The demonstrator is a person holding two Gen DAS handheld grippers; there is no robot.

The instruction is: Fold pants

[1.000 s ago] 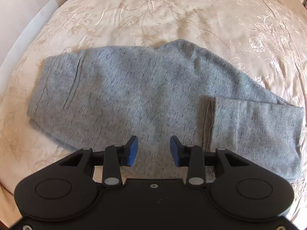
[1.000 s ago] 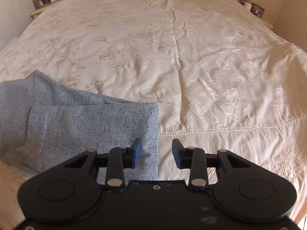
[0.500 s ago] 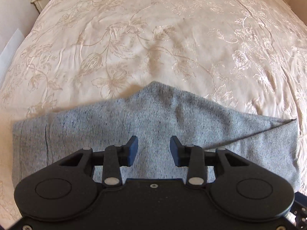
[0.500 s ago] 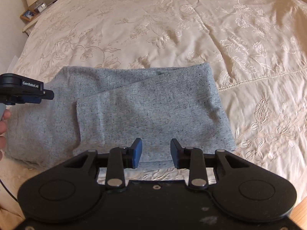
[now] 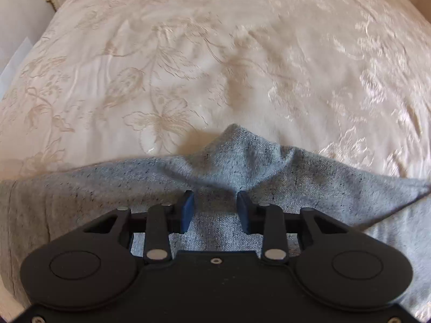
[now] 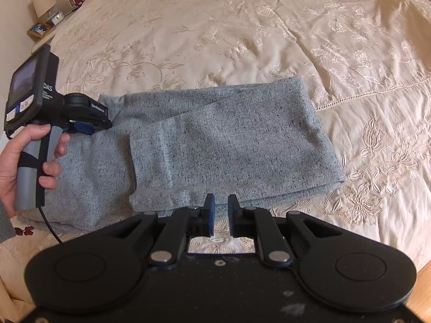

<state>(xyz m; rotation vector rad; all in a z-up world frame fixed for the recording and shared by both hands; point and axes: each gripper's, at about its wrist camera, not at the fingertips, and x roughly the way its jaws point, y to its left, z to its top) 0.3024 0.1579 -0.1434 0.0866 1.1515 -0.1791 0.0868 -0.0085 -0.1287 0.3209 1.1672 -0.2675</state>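
Observation:
Grey speckled pants (image 6: 229, 145) lie folded on the cream bedspread, the leg ends doubled over the upper part. In the left wrist view the pants (image 5: 269, 172) fill the lower half, with a raised peak of cloth just ahead of my left gripper (image 5: 215, 210), which is open and low over the fabric. My left gripper also shows in the right wrist view (image 6: 80, 127), at the pants' left edge, held by a hand. My right gripper (image 6: 218, 210) has its jaws narrowed to a small gap, empty, at the pants' near edge.
The bedspread (image 6: 242, 27) with embroidered flowers stretches far and right. A nightstand with a lamp (image 6: 44, 2) and picture frames stands at the far left. A wooden floor edge (image 6: 423, 285) shows at the lower right.
My left gripper has moved forward and lower over the pants. My right gripper has swung left to face the folded pants, and its jaws have narrowed.

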